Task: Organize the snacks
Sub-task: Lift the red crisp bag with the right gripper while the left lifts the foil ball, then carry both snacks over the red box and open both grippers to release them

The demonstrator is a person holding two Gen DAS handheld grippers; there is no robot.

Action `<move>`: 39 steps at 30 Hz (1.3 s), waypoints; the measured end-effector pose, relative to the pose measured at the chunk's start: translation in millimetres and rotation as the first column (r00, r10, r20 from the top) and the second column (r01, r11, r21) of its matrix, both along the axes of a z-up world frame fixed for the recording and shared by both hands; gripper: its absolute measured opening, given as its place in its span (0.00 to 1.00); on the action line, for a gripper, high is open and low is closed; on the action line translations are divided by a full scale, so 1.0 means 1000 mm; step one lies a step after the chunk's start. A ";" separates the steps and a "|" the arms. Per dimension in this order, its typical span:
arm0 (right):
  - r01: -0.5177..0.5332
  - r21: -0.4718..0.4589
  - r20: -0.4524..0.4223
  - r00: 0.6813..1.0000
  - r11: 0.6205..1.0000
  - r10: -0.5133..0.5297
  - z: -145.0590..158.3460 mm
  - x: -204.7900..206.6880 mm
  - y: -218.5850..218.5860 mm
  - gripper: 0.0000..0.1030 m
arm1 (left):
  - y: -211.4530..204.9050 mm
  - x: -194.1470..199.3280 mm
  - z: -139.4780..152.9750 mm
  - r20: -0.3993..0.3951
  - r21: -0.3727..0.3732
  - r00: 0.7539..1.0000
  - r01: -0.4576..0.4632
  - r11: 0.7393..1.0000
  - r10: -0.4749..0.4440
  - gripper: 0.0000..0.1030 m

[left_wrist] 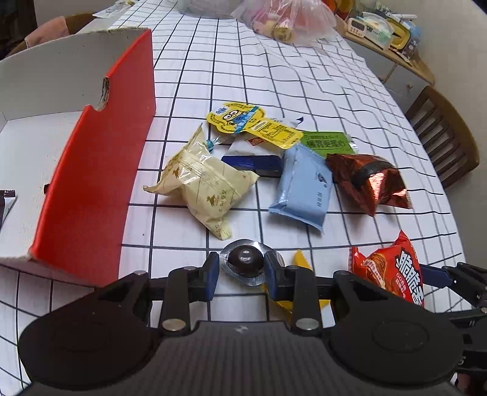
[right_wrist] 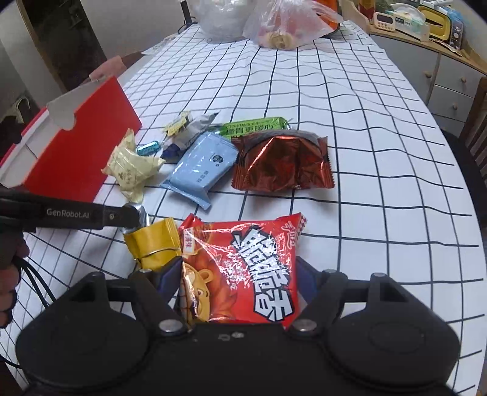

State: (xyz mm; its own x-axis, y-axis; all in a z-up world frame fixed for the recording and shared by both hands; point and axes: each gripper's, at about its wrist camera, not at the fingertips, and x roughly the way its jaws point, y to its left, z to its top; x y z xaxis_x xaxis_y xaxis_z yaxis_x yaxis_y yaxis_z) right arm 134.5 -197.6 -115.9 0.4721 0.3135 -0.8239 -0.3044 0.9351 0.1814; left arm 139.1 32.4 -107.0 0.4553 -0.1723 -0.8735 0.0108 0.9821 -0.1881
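My left gripper [left_wrist: 242, 269] is shut on a small silver blister pack with a dark chocolate ball [left_wrist: 245, 260], just above the table; it also shows in the right wrist view [right_wrist: 134, 217]. My right gripper [right_wrist: 236, 274] is shut on a red noodle-snack bag [right_wrist: 243, 268], also seen in the left wrist view [left_wrist: 388, 274]. A yellow packet [right_wrist: 155, 243] lies beside it. A pile of snacks lies ahead: cream packet [left_wrist: 201, 179], light blue packet [left_wrist: 304, 185], brown foil packet [left_wrist: 368, 179], green bar [left_wrist: 327, 143], yellow Minions pack [left_wrist: 252, 121]. The red box [left_wrist: 91, 170] stands to the left.
The table has a white grid cloth [left_wrist: 243, 70]. Plastic bags [left_wrist: 286, 21] sit at the far end. A dark packet [left_wrist: 6, 201] lies inside the box. A wooden chair [left_wrist: 441, 134] stands at the right, and a cluttered sideboard [right_wrist: 426, 18] behind it.
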 end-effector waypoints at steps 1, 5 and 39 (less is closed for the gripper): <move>0.002 0.003 0.003 1.000 1.000 -0.002 0.003 -0.001 -0.001 0.72 | 0.000 -0.002 0.003 0.004 -0.002 1.000 0.000 1.000 0.000 0.30; 0.011 0.022 0.018 1.000 1.000 -0.012 0.017 -0.007 -0.007 0.72 | 0.004 -0.010 0.014 0.024 -0.019 1.000 0.000 1.000 0.001 0.30; -0.215 0.023 0.203 0.957 0.976 0.206 0.114 -0.018 0.185 0.72 | 0.180 -0.050 0.129 0.234 0.025 0.969 -0.089 0.996 0.080 0.30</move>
